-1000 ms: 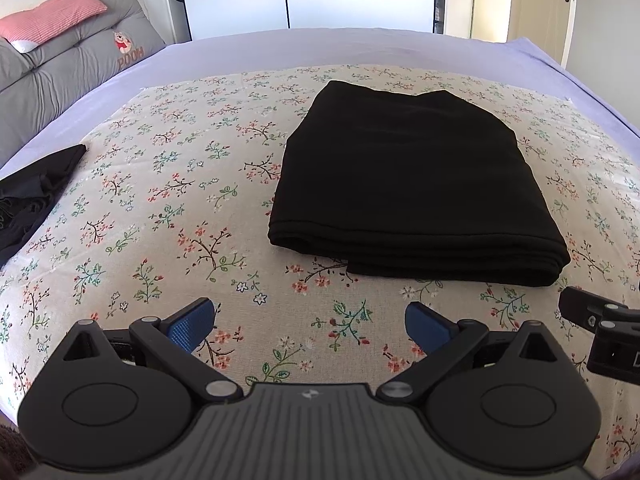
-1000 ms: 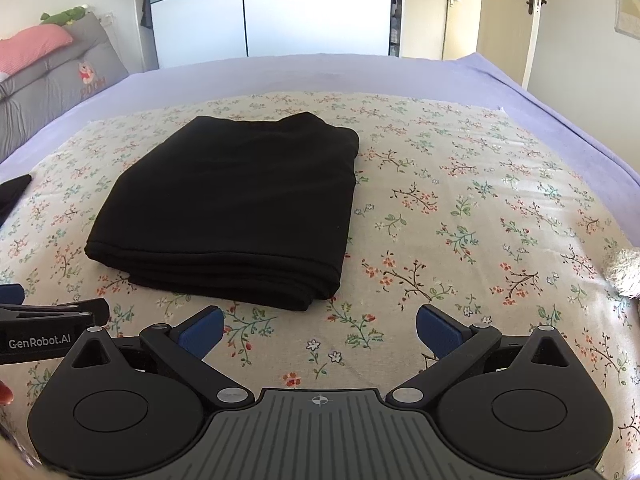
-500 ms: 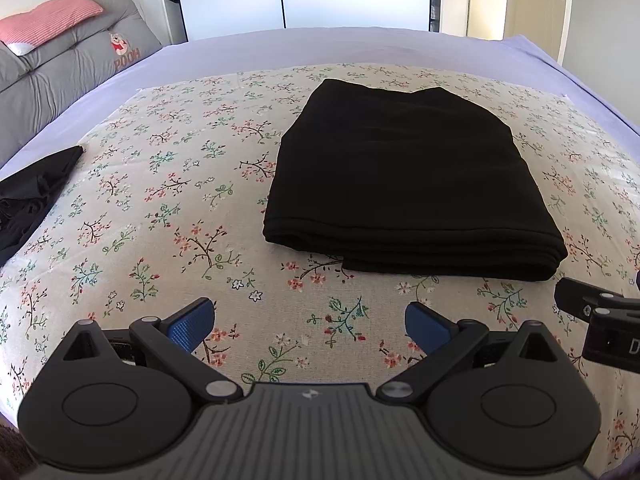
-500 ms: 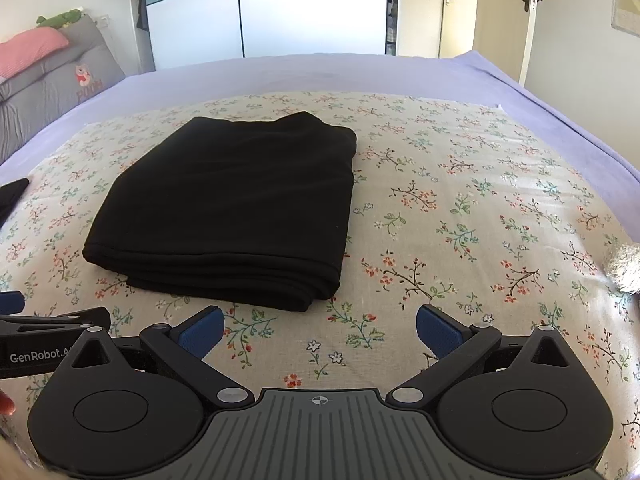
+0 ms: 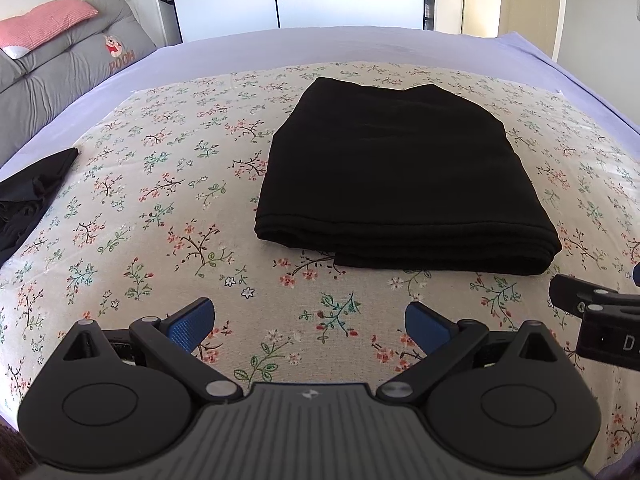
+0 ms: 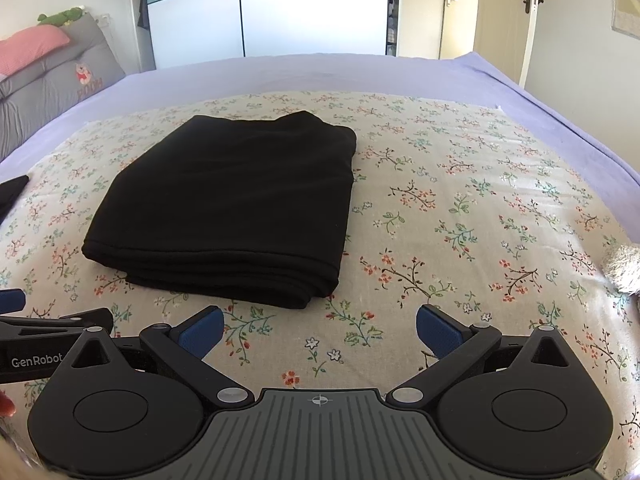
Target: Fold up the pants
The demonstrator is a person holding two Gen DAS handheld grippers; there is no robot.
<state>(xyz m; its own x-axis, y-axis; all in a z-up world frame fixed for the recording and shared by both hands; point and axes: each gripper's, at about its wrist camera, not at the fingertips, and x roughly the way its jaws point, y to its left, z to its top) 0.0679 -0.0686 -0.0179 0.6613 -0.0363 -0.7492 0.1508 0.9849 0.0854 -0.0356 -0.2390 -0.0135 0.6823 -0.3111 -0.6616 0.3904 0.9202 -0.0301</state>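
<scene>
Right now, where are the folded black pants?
The folded black pants lie on the floral sheet, ahead of both open grippers: right of centre in the left wrist view, left of centre in the right.

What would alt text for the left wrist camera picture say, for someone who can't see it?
Black pants, folded into a neat flat rectangle, lie on a floral sheet spread over a bed. In the foreground the left gripper hovers open and empty short of the pants, with part of the right gripper at the right edge. Another dark garment lies at the left edge.

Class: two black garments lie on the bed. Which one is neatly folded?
The black pants in the middle: a flat rectangle. The other black garment, at the left edge, lies crumpled.
</scene>
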